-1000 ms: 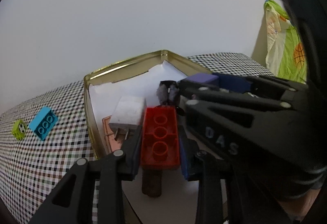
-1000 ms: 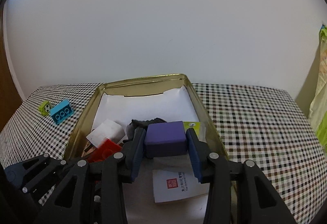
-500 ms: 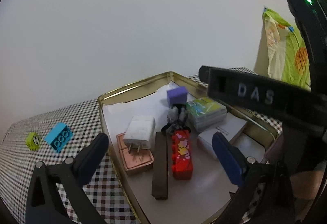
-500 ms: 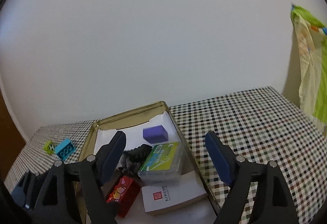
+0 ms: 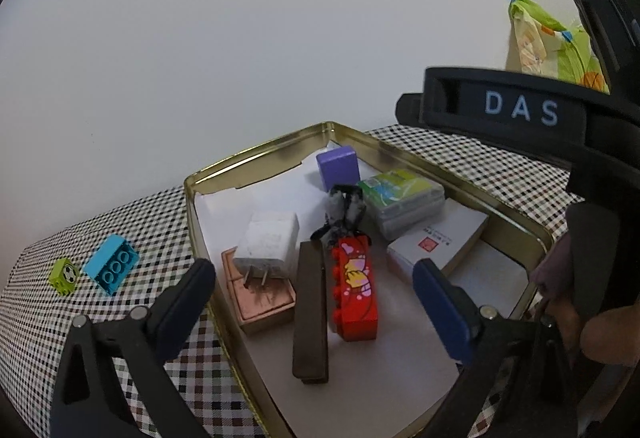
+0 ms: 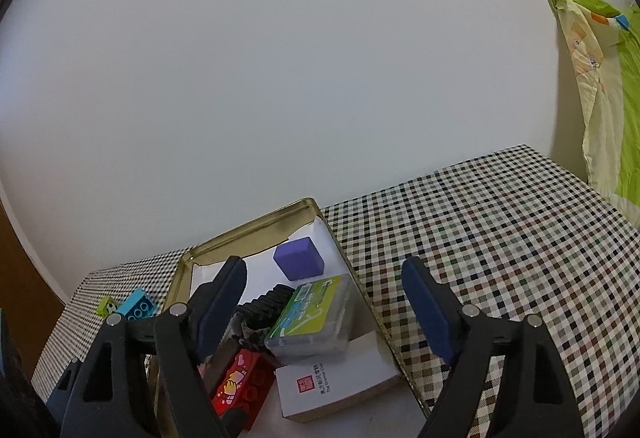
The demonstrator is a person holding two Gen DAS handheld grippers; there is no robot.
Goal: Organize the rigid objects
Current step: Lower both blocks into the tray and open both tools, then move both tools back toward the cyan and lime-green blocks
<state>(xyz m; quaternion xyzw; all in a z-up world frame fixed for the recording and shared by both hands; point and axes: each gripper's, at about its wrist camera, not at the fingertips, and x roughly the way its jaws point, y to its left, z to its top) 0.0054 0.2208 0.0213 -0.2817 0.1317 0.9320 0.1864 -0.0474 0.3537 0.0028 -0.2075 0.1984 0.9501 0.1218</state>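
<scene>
A gold tin [image 5: 256, 154] [image 6: 248, 230] holds a red brick [image 5: 354, 292] [image 6: 240, 386], a purple block [image 5: 338, 166] [image 6: 298, 258], a white plug [image 5: 268, 238], a brown bar [image 5: 310, 314], a green card case [image 5: 400, 194] [image 6: 312, 314], a white box [image 5: 440, 238] [image 6: 336, 382] and a black clip [image 5: 344, 214]. My left gripper [image 5: 316, 298] is open and empty above the tin's near end. My right gripper [image 6: 324, 306] is open and empty, raised above the tin's right side.
A blue brick [image 5: 112, 264] [image 6: 138, 304] and a small green cube [image 5: 66, 274] [image 6: 106, 306] lie on the checked tablecloth [image 6: 500, 230] left of the tin. A green and yellow cloth [image 6: 600, 78] hangs at the right. A white wall stands behind.
Both grippers opened and pulled back and up. The red brick left my left gripper and the purple block left my right gripper; both now lie in the tin.
</scene>
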